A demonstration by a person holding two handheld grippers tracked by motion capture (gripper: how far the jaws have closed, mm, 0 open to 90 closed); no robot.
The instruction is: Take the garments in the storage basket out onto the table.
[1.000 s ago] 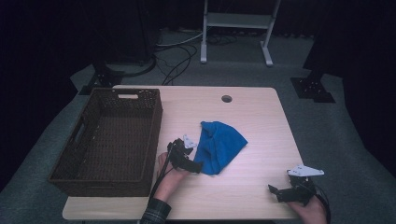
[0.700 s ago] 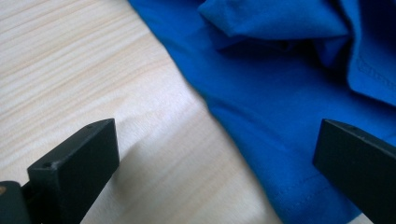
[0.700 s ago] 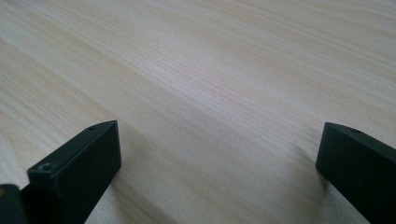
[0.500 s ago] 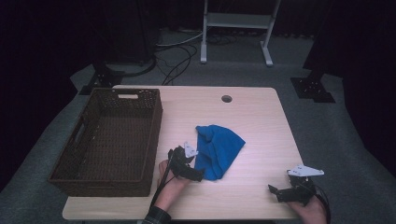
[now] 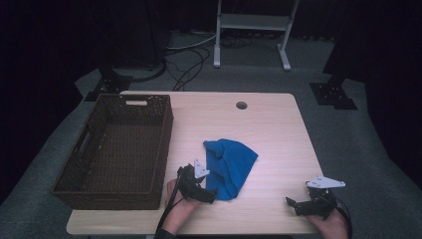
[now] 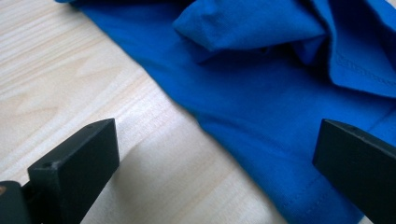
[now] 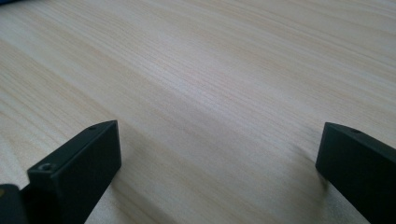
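A crumpled blue cloth [image 5: 231,162] lies in the middle of the light wooden table [image 5: 268,124]. My left gripper [image 5: 206,193] sits at the cloth's near left edge, open. In the left gripper view the cloth [image 6: 280,93] has its hemmed edge running diagonally between the wide-apart jaws; the left gripper [image 6: 215,154] has one jaw over bare wood and the other over fabric. My right gripper [image 5: 293,205] rests low near the table's front right, open, apart from the cloth. In the right gripper view my right gripper [image 7: 219,158] has bare wood between its jaws.
A dark brown wicker basket [image 5: 161,149] with nothing visible in it stands on the left side of the table, close to my left hand. A round cable hole [image 5: 242,105] is near the far edge. A metal stand [image 5: 251,30] and cables lie on the floor beyond.
My left gripper has drawn back toward the near edge, and the blue cloth has shifted slightly nearer and leftward with it. The right gripper has stayed put.
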